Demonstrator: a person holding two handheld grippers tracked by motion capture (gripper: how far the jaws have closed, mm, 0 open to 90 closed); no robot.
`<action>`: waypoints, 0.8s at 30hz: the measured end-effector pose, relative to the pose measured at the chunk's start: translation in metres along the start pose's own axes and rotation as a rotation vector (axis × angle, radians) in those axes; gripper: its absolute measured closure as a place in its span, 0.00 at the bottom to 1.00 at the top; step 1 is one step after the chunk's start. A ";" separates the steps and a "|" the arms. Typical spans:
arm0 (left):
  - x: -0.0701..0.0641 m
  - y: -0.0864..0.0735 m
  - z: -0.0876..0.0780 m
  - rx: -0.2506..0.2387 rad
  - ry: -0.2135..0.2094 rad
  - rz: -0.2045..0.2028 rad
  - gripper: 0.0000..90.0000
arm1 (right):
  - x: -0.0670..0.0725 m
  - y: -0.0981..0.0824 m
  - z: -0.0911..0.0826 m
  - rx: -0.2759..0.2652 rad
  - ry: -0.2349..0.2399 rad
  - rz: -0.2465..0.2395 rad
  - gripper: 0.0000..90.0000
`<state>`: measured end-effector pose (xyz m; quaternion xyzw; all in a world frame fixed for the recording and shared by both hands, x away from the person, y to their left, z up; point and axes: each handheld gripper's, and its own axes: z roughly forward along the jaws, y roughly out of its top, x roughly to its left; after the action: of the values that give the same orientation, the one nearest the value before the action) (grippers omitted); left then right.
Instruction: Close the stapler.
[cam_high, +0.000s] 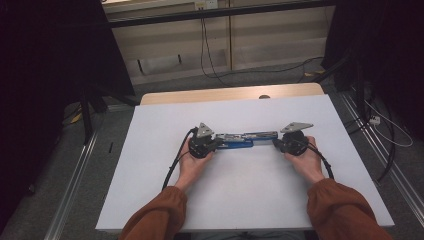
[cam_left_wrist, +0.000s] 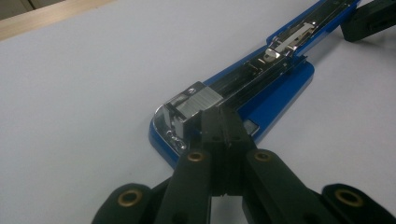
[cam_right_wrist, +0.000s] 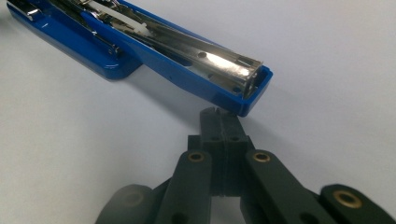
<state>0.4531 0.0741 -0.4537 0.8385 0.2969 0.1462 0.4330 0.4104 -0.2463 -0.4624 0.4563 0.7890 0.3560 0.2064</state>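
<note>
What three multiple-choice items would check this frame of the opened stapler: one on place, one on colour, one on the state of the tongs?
1. Where does the stapler lie?
A. On the white table top, between the two tongs
B. On the floor beside the table
C. Lifted clear above the table

2. What colour is the stapler's plastic body?
A. Red
B. Blue
C. Yellow

3. How do the jaws of the left tongs and right tongs stand?
A. Both wide open
B. Left open, right shut
C. Both shut, nothing between them

Right letters: 1 A, since the high view shows it flat on the table with one pair of tongs at each end. 2 B, since both gripper views show a blue base around the silver metal rail. 3 C, since in each gripper view the black jaws meet, tips at the stapler's end.
</note>
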 end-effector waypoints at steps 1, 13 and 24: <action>0.000 0.000 0.000 0.000 -0.001 -0.001 1.00 | 0.000 0.000 0.000 -0.001 0.002 -0.002 1.00; 0.000 0.000 0.000 -0.004 -0.003 0.000 1.00 | 0.001 0.001 0.002 -0.008 0.006 -0.011 1.00; 0.000 0.000 0.000 -0.004 -0.003 0.003 1.00 | 0.001 0.003 0.002 -0.019 0.009 0.005 1.00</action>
<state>0.4531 0.0742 -0.4541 0.8383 0.2949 0.1461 0.4347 0.4128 -0.2442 -0.4617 0.4548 0.7853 0.3661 0.2062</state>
